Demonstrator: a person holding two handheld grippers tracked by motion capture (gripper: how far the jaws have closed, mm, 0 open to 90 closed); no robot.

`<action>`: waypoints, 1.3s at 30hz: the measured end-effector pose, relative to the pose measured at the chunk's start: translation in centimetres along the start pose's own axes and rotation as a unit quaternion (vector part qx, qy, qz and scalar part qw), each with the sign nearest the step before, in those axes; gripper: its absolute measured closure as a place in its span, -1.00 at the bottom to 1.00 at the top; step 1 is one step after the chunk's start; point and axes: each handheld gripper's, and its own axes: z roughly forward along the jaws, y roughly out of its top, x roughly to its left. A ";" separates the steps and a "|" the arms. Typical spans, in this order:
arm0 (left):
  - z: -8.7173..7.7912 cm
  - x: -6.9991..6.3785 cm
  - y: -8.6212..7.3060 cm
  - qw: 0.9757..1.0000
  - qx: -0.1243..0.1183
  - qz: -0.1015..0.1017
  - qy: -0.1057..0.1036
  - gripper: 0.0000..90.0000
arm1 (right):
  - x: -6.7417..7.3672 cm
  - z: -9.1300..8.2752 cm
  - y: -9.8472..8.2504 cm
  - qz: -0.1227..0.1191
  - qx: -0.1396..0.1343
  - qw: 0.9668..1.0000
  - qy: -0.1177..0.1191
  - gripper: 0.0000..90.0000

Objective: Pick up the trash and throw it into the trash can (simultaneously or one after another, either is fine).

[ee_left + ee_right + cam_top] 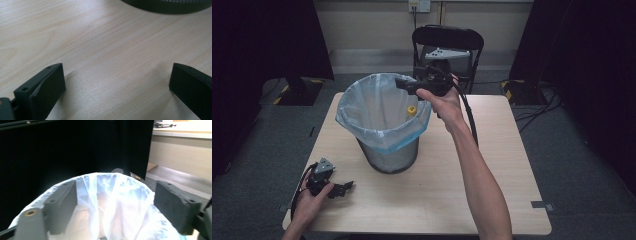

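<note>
Held right claw (404, 85) over far rim of lined bin (382, 125), jaws wide, nothing between; yellow piece (411, 110) just below, inside liner. Parked left claw (343, 187) wide on counter (492, 165), near-left, clear of drop.

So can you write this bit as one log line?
right tongs: open over lined mesh bin | small yellow object: in bin | left tongs: open on table

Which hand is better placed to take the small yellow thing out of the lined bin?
The right. The right gripper hovers open over the bin, close to the yellow thing; the left gripper lies low on the table.
</note>
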 end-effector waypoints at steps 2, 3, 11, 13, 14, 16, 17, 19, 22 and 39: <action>0.0 0.0 0.0 1.000 0.000 0.000 0.000 -1.00 | -0.1 -0.1 0.0 -0.002 -0.001 1.000 0.001 -0.63; 0.0 0.0 0.0 1.000 0.000 0.000 0.000 -1.00 | -0.1 -0.2 0.1 -0.003 -0.001 1.000 0.001 -0.63; 0.0 0.0 0.0 1.000 0.000 0.000 0.000 -1.00 | -0.6 -0.9 0.0 -0.001 0.001 1.000 -0.011 -0.63; 0.0 0.0 0.0 1.000 0.001 0.000 0.000 -1.00 | -0.8 -1.1 0.1 -0.003 0.001 1.000 -0.013 -0.63; 0.0 0.0 0.0 1.000 0.000 0.000 0.000 -1.00 | -0.8 -1.3 0.1 -0.003 0.002 1.000 -0.016 -0.63; 0.0 0.0 0.0 1.000 0.000 0.000 0.000 -1.00 | -1.0 -1.5 0.1 -0.002 0.002 1.000 -0.018 -0.63; 0.0 0.0 0.0 1.000 0.000 0.000 0.000 -1.00 | -1.1 -1.6 0.0 0.000 0.001 1.000 -0.021 -0.63; 0.0 0.0 0.0 1.000 0.000 0.000 0.000 -1.00 | -1.4 -1.8 -0.1 0.001 0.001 1.000 -0.026 -0.63; 0.0 0.0 0.0 1.000 0.000 0.000 0.000 -1.00 | -1.8 -2.2 -0.5 0.001 0.005 0.999 -0.034 -0.66; 0.0 0.0 0.0 1.000 0.000 0.000 0.000 -1.00 | -3.6 -5.8 -2.0 0.017 0.002 0.996 -0.087 -0.65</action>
